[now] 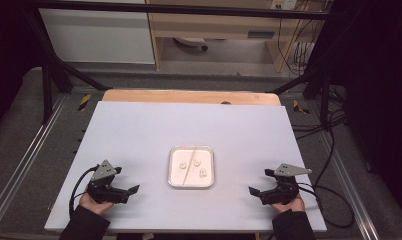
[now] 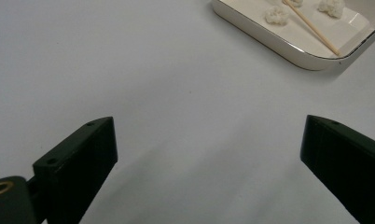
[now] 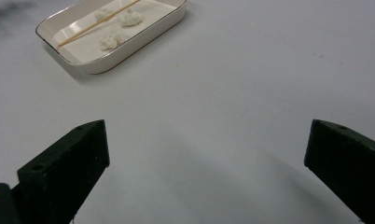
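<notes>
Lab-like recording bay, black metal frame (image 1: pixel 49 75), loose cables (image 1: pixel 334 135), pale table (image 1: pixel 139 130), wooden cabinet (image 1: pixel 214 25)

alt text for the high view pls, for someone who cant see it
A shallow white tray sits mid-table holding three small white lumps and a thin wooden stick laid diagonally across it. The left tongs and right tongs rest open on the pale table either side, both pointing inward and holding nothing.
</notes>
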Motion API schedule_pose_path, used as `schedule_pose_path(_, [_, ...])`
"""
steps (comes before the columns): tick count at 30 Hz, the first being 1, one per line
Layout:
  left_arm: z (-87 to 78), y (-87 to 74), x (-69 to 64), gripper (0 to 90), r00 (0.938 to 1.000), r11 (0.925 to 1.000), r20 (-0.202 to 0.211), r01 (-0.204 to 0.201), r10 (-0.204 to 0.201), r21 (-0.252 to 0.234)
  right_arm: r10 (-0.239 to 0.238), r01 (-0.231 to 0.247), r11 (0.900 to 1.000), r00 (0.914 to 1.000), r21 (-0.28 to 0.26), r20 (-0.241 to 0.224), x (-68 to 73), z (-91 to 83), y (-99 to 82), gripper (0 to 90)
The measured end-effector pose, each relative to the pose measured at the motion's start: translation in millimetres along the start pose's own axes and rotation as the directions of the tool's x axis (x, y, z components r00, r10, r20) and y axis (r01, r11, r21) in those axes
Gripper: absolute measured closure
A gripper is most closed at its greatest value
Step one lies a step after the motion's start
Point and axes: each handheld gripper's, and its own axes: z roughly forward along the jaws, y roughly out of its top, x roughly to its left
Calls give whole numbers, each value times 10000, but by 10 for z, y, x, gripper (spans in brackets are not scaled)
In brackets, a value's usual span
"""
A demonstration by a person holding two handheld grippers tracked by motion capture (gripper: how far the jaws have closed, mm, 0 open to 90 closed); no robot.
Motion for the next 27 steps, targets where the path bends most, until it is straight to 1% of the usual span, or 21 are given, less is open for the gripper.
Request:
schedule_pose_path(3, [5,4,-11,37,10000,10000,4,-24,24,63,8,-8,10000,10000,-36,3,0,-1,1,7])
schedule_pose_path(16, [14,51,-39,39,10000,10000,37,-29,29,47,0,0,10000,10000,-39,3,3,-4,3,7])
schedule_pose_path(21, [31,83,-68,41,10000,10000,21,0,0,17,-24,24,10000,10000,-22,0,2,2,3,7])
schedule_pose_path(27, [67,137,-124,44,10000,9999,9,-2,2,101,-23,23,10000,10000,-33,-11,4,1,3,7])
